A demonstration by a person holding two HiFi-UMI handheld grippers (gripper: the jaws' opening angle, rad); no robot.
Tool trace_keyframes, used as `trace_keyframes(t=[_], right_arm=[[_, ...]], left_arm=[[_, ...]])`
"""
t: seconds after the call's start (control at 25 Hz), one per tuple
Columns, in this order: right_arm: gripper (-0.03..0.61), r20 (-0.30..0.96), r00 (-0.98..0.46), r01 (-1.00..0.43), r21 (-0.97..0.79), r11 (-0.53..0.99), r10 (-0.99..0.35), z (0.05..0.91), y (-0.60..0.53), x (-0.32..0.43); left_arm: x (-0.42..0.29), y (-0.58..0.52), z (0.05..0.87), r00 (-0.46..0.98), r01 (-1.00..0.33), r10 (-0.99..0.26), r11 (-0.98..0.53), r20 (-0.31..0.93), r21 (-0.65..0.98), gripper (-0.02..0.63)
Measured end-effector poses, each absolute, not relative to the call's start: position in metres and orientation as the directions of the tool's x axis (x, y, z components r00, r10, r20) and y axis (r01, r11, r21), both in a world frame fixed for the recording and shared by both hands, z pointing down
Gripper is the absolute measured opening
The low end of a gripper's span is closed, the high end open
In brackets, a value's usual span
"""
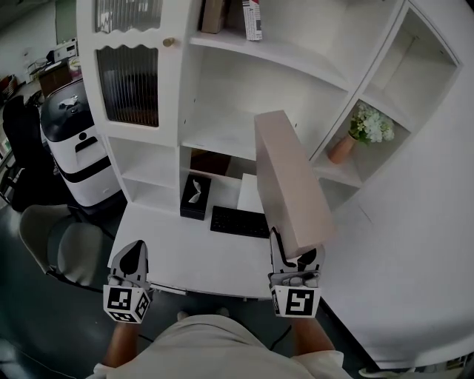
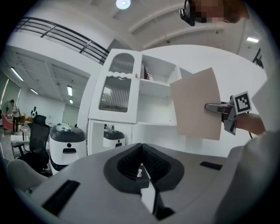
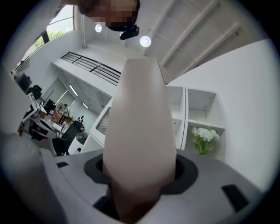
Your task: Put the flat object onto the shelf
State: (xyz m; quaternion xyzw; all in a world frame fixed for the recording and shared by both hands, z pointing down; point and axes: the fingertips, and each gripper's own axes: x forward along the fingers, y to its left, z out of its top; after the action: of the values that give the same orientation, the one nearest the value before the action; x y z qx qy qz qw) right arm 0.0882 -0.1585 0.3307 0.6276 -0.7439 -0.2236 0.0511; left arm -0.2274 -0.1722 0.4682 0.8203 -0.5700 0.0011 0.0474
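The flat object [image 1: 289, 178] is a pale beige board. My right gripper [image 1: 296, 255] is shut on its near end and holds it on edge, slanting up toward the white shelf unit [image 1: 237, 141]. In the right gripper view the flat object [image 3: 140, 131] fills the middle between the jaws of my right gripper [image 3: 140, 171]. The left gripper view shows the flat object [image 2: 197, 105] broadside in front of the shelf unit [image 2: 153, 87], with my right gripper [image 2: 225, 111] at its right edge. My left gripper [image 1: 132, 259] hangs low at the left, shut and holding nothing; its tips [image 2: 142, 148] meet.
On the white desk [image 1: 185, 255] lie a black tissue box [image 1: 196, 196] and a black keyboard [image 1: 238, 222]. A vase of white flowers [image 1: 368, 129] stands in a right-hand cubby. Books [image 1: 252, 18] stand on the top shelf. A white and black machine [image 1: 74, 141] and a chair [image 1: 55, 237] are at the left.
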Motion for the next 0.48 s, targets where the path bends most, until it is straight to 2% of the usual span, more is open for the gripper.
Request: trace_keyframes(t=[0.48], right_arm=[[0.268,-0.174,-0.215,-0.683,0.73,0.021,-0.961,0.291,-0.194,0.068]], left_arm=[[-0.227,-0.189,0.472,0.383,-0.921,-0.922,-0.377,0.056,0.096,0.002]])
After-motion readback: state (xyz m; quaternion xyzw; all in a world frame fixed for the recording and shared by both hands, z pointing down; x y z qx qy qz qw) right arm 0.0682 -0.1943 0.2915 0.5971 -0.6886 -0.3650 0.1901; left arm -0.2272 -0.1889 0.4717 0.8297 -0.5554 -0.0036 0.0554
